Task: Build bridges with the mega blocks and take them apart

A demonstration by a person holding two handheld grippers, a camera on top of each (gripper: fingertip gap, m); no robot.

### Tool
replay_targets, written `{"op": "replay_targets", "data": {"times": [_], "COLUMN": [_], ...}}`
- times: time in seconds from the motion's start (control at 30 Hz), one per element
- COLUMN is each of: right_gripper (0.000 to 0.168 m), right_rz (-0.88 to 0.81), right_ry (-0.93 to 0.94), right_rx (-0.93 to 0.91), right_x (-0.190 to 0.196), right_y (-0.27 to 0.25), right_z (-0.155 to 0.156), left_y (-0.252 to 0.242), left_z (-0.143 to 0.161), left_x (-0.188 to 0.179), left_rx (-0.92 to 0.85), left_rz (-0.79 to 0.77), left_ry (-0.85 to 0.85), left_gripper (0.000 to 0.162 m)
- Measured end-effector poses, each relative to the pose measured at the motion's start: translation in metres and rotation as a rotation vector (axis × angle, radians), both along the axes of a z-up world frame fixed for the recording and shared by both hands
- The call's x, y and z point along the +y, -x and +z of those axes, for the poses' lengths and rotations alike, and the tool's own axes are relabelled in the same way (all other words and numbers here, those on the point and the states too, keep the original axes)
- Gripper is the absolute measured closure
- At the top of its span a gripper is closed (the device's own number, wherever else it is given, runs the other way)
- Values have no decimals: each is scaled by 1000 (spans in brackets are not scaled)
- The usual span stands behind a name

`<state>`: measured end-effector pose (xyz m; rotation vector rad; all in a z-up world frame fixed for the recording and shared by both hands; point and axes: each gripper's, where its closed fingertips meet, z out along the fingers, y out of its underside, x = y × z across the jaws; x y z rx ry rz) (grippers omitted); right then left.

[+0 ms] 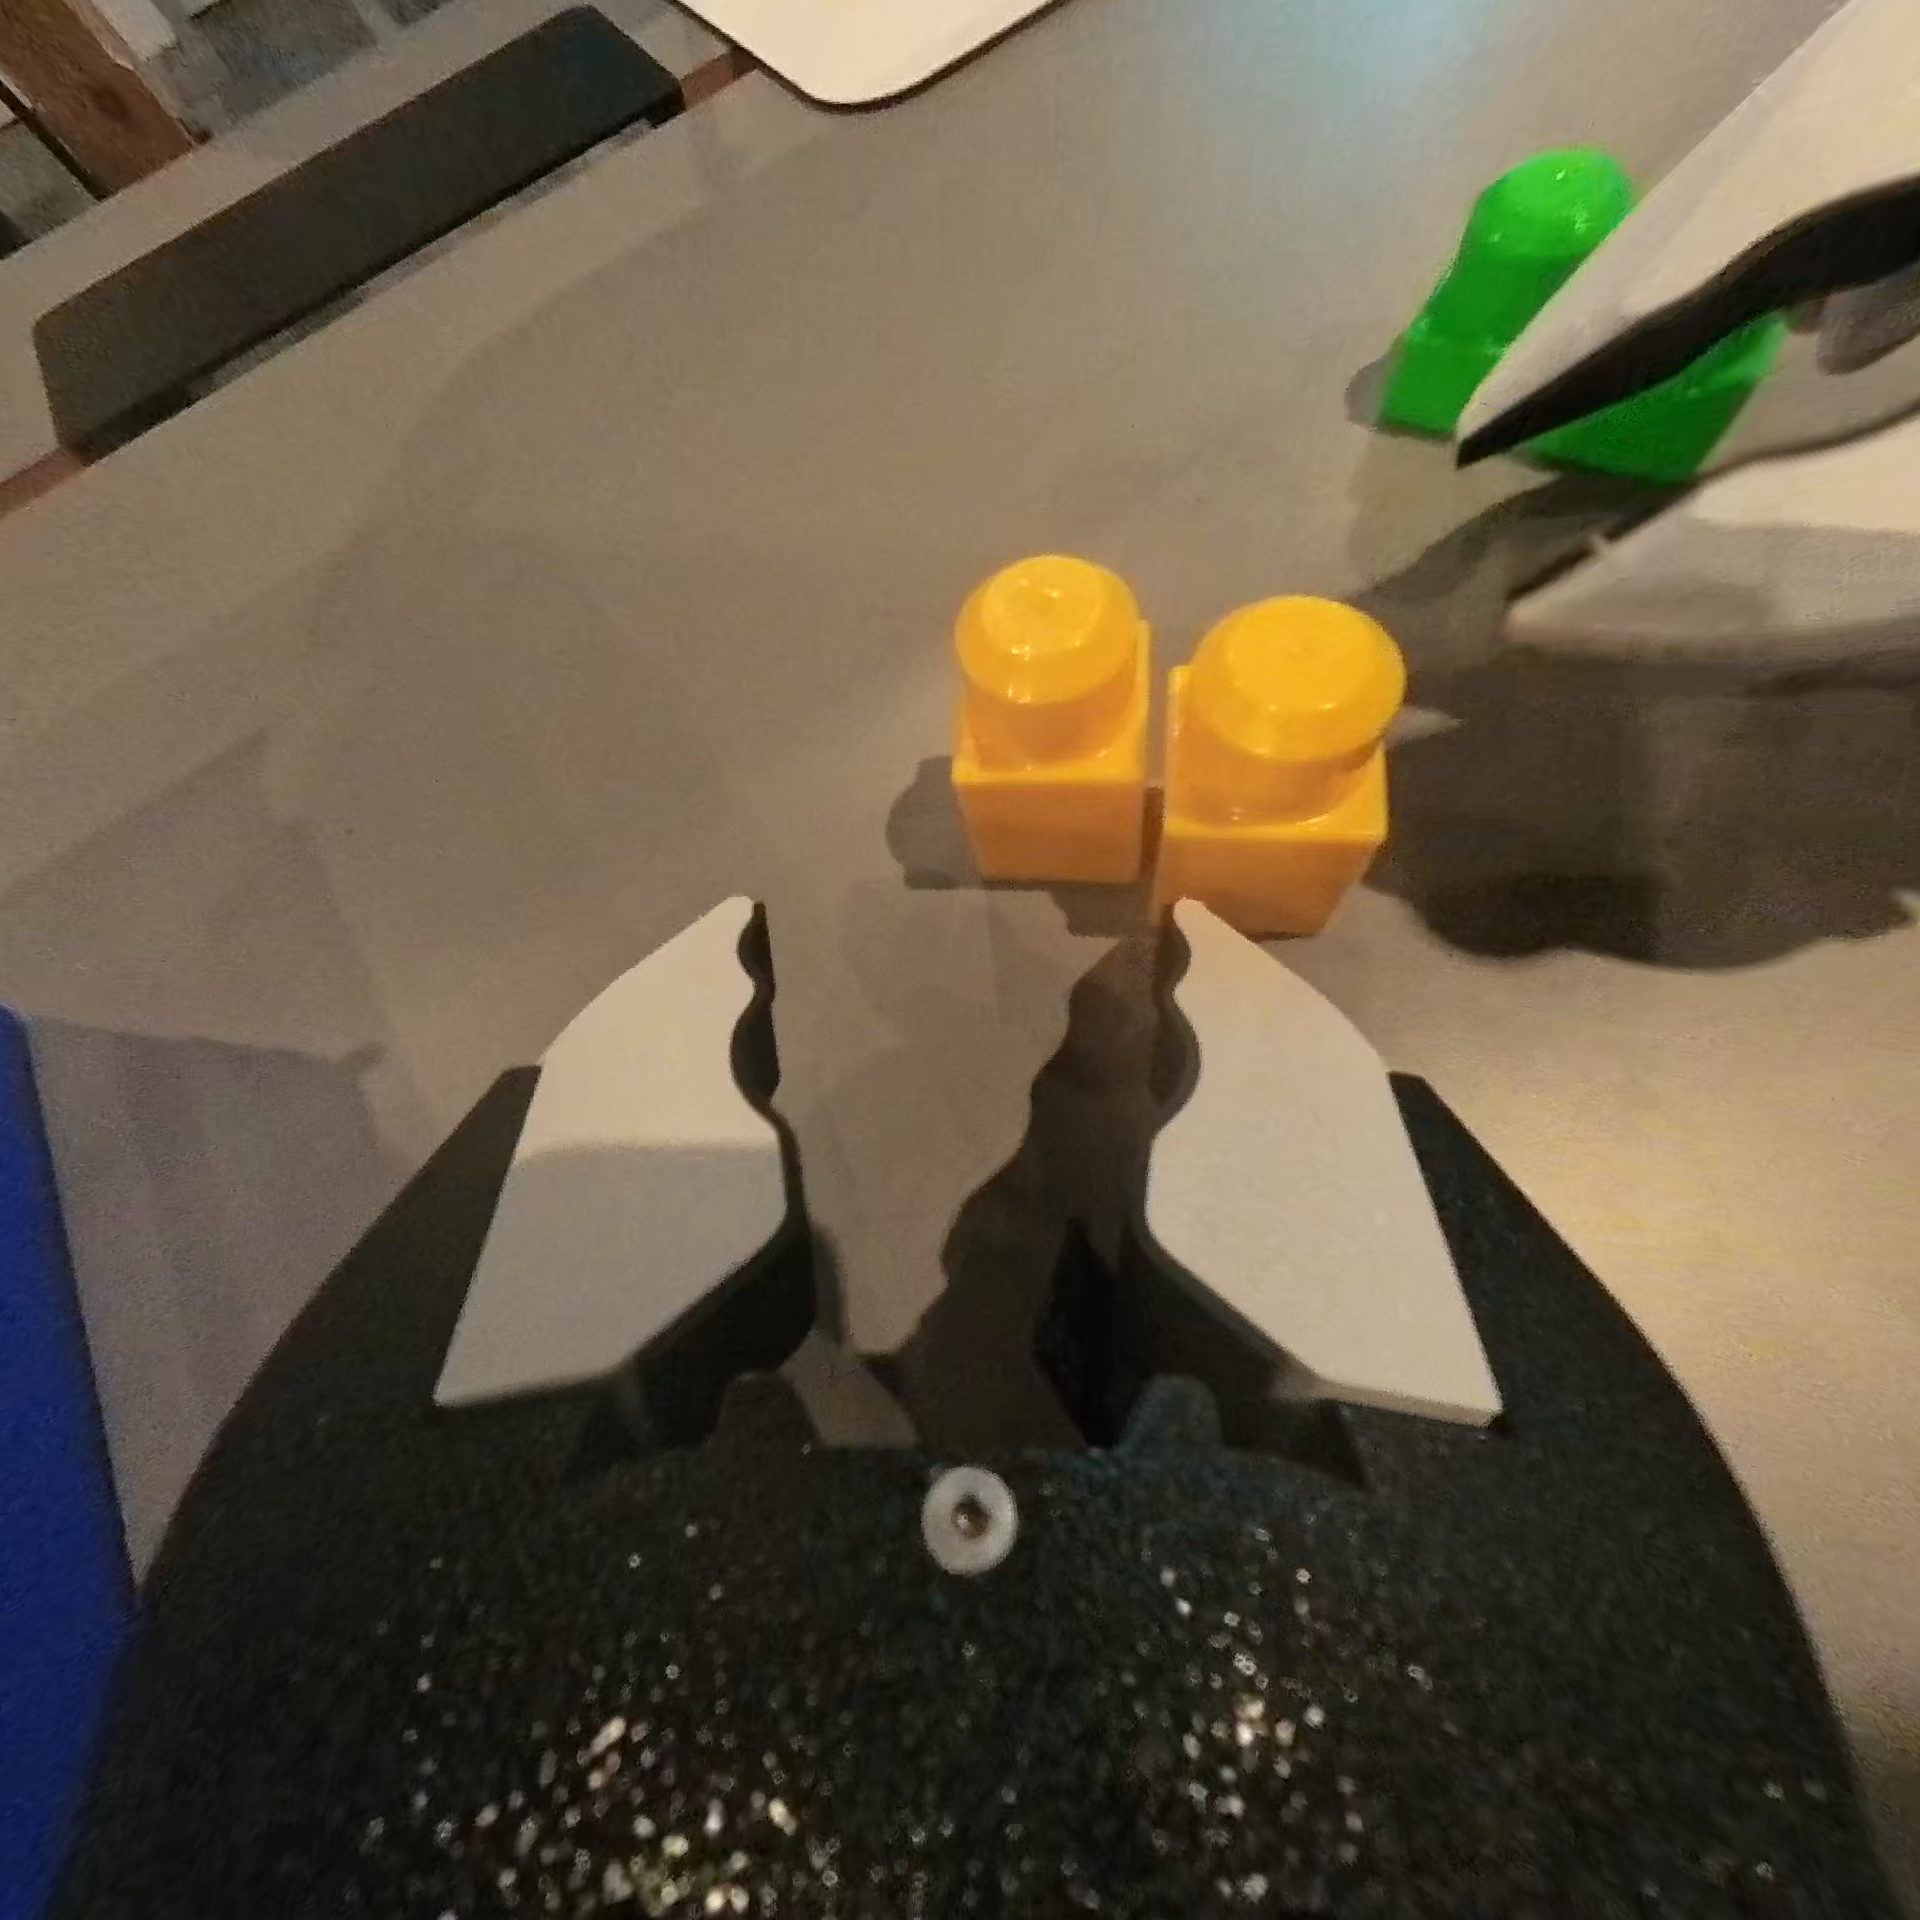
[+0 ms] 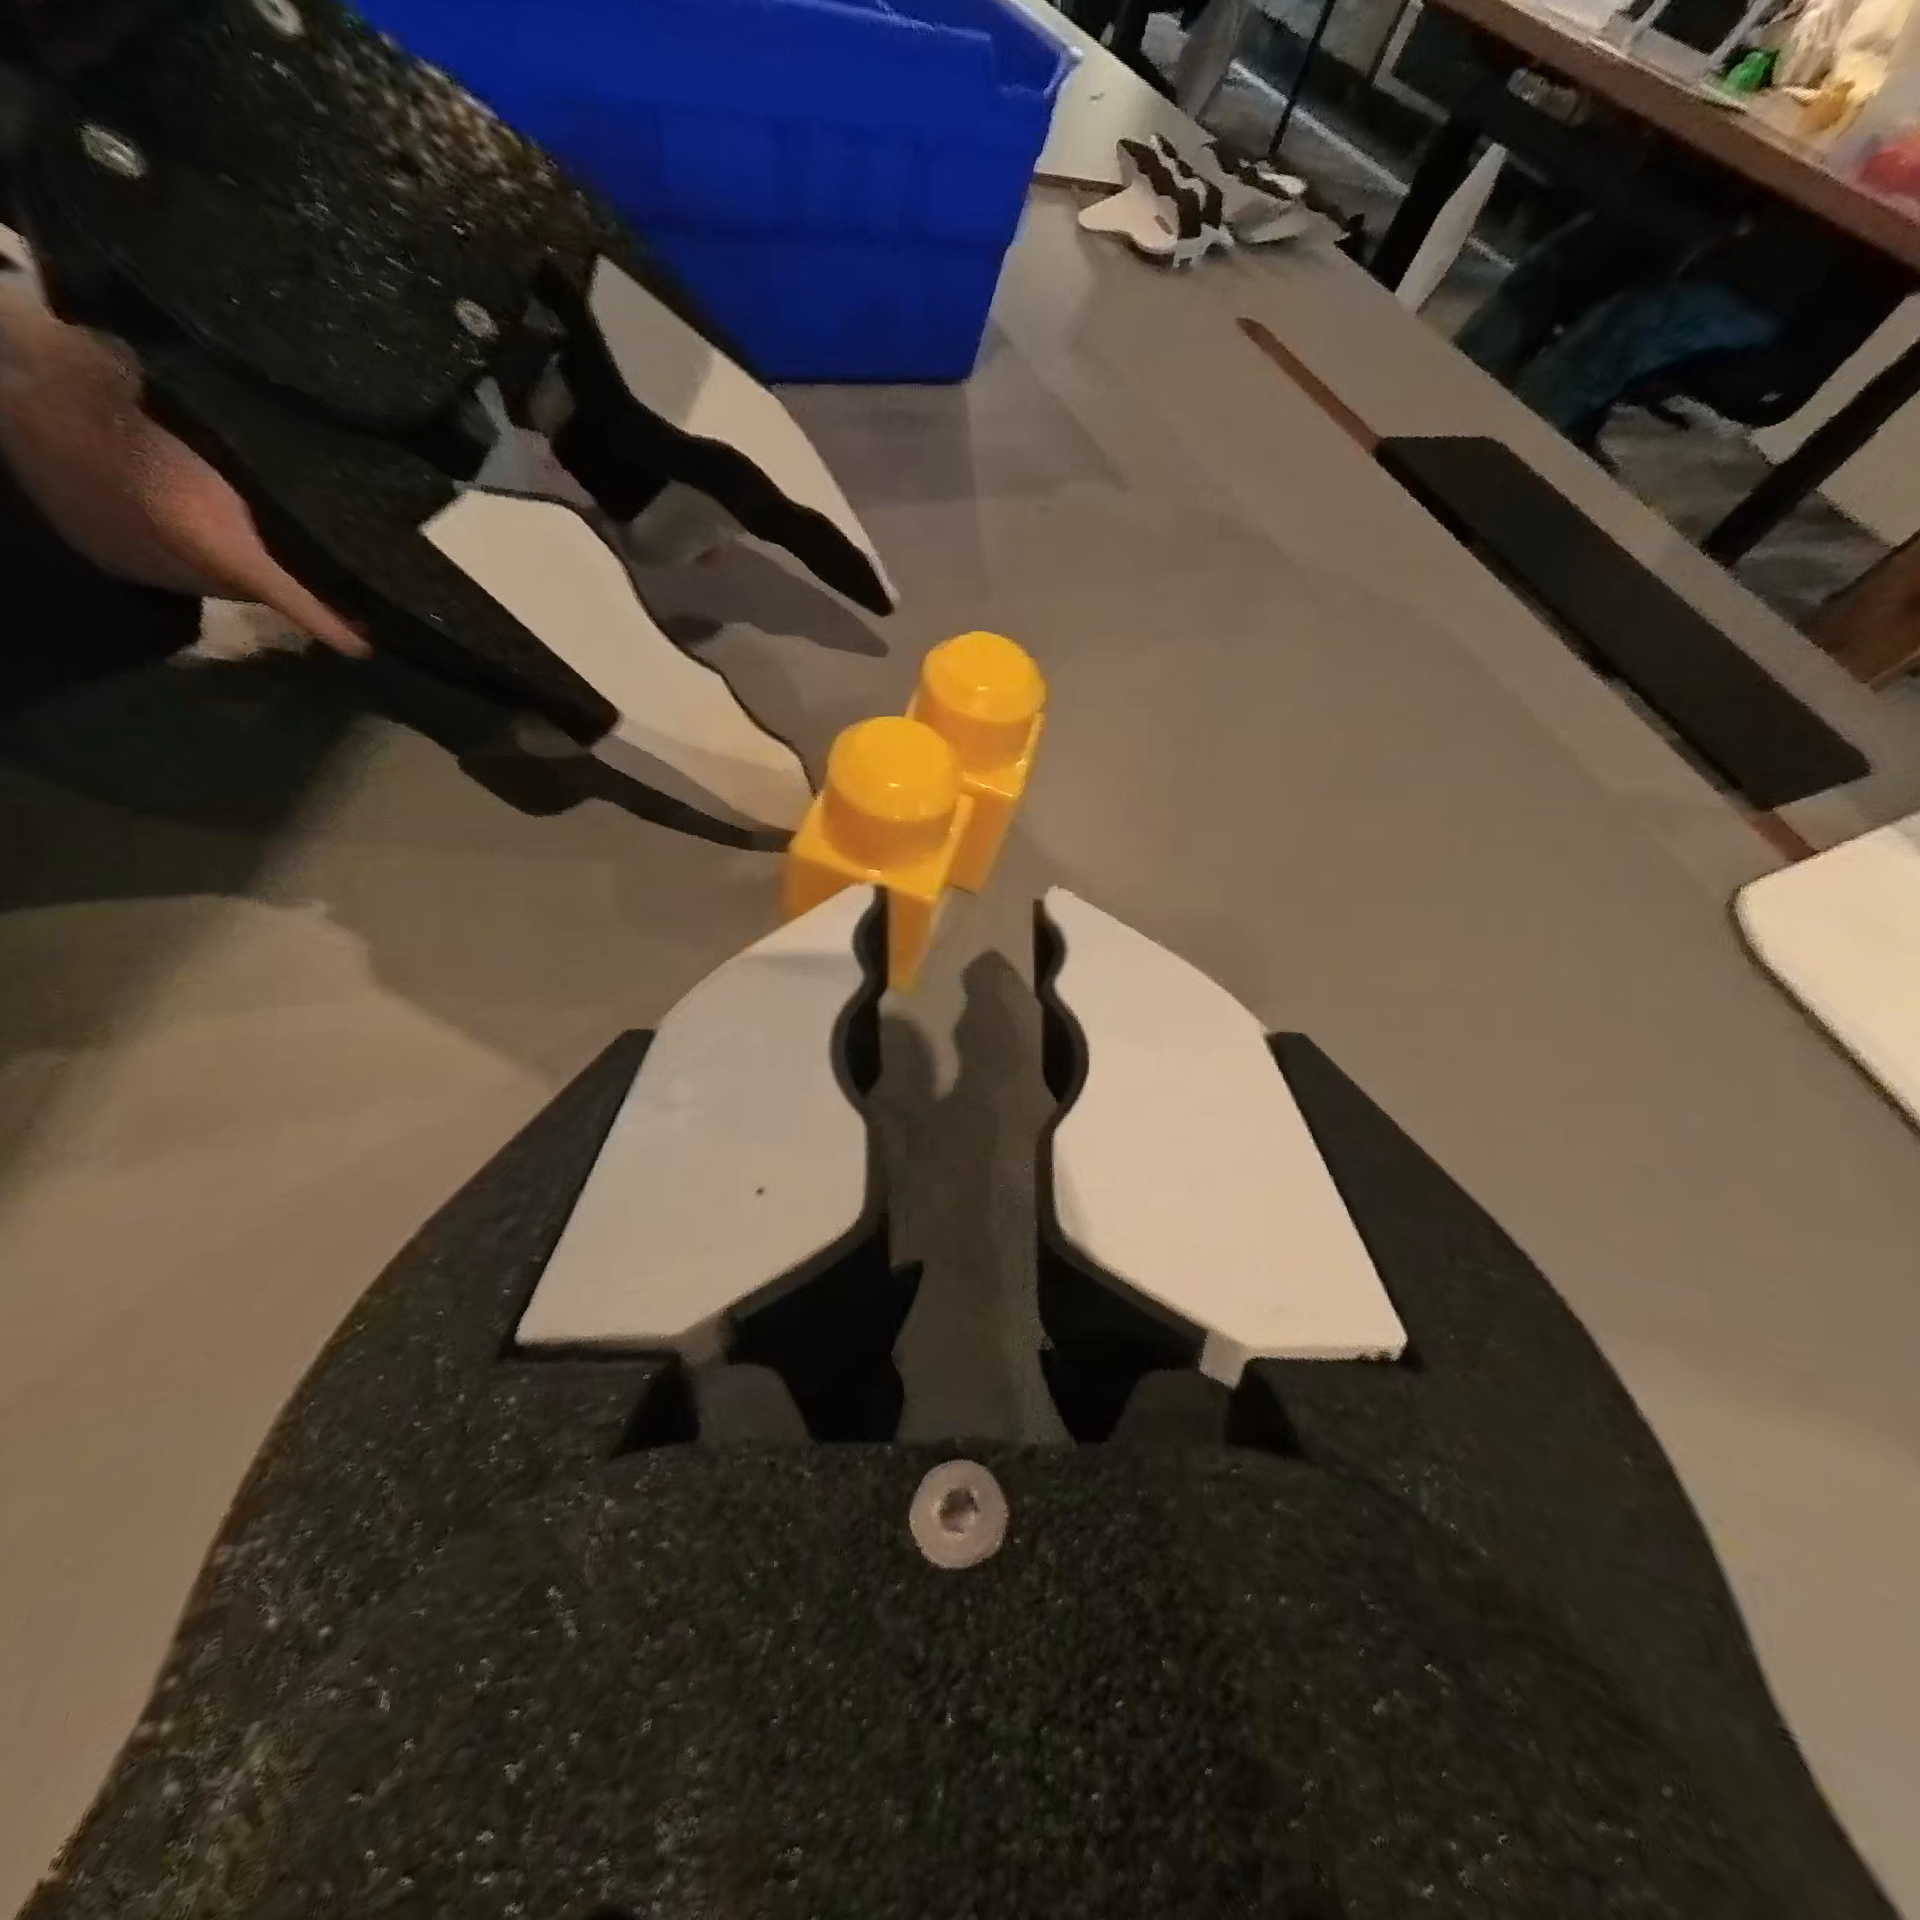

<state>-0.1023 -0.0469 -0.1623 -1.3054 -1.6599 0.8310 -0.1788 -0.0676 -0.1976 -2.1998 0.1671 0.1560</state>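
With both our left gripper (image 1: 966, 914) and right gripper (image 2: 951, 899) spread empty beside the two touching yellow blocks (image 1: 1169, 758), no bridge stands yet.

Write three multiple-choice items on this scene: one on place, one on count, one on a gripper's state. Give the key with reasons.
1. The two yellow blocks stand:
A. side by side on the grey table
B. stacked
C. inside the blue bin

2. Green blocks in the left wrist view:
A. none
B. one
C. three

3. The left hand-held gripper is:
A. shut on a yellow block
B. open, holding nothing
C. shut on the green block

Key: 1 A, they sit next to each other on the tabletop; 2 B, a single one shows at upper right; 3 B, bare table shows between its fingers.
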Motion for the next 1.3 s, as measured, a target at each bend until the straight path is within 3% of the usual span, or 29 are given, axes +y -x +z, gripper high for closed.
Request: {"op": "replay_targets", "data": {"times": [0.17,0.33,0.37,0.47,0.53,0.7,1.13,1.3], "right_gripper": [117,116,116,117,118,120,118,118], "right_rz": [-6,-6,-13,-39,-66,-132,-186,-189], "right_ry": [99,72,62,56,68,100,149,154], "right_rx": [2,16,26,68,87,115,124,121], "right_x": [-9,-6,-4,7,16,39,58,59], "right_y": [6,5,2,-9,-18,-33,-48,-49], "right_z": [-10,-3,1,12,17,21,15,13], "left_y": [-2,-7,-14,-34,-33,-31,-38,-37], "left_z": [-3,-6,-5,3,6,-11,-13,-14], "left_x": [3,-1,-3,0,5,14,34,35], "left_rx": [0,25,2,-143,-149,-105,-98,-106], "left_rz": [-8,-37,-70,-120,-116,-140,-181,-176], "left_ry": [12,37,31,-34,-53,60,74,85], "left_gripper": [93,94,91,62,55,58,77,75]}}
